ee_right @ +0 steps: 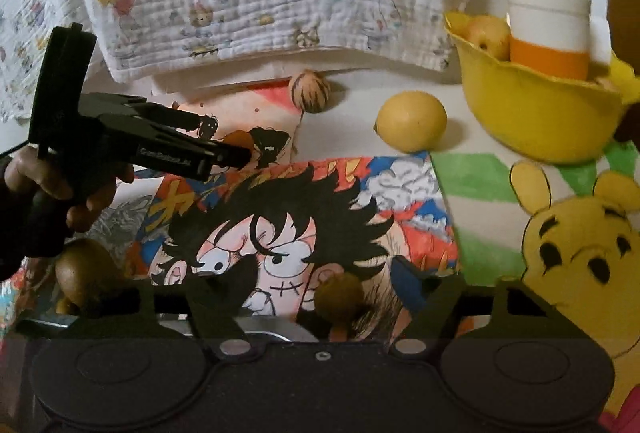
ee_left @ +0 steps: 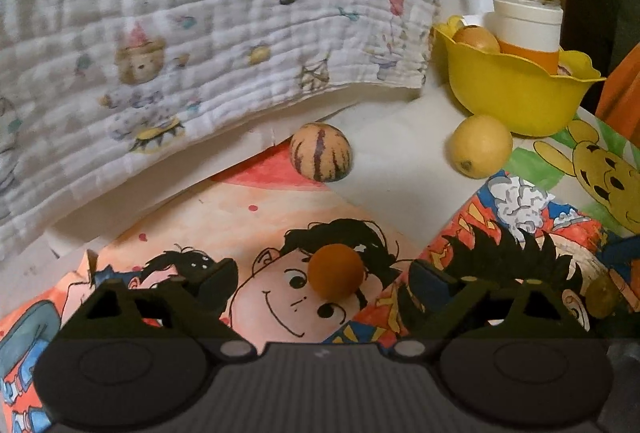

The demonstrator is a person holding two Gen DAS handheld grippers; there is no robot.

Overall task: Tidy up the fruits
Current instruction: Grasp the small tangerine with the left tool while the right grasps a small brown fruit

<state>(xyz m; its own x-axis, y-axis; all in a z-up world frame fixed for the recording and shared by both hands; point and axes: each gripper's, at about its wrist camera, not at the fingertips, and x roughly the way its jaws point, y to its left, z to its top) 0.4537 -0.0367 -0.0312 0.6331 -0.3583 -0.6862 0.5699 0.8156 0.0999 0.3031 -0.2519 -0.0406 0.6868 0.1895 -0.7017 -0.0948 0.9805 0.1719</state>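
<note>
Left wrist view: left gripper jaws spread around the orange fruit, not pinching; right gripper jaws apart either side of a kiwi; next likely close, then carry to bowl.

Lemon left of bowl

One line of small pale lettering is printed along the side of the black plastic handheld left gripper, seen in the right wrist view. It appears to read "GenRobot.AI", though the characters are too small for certainty. No other legible text, label or number is found.
</note>
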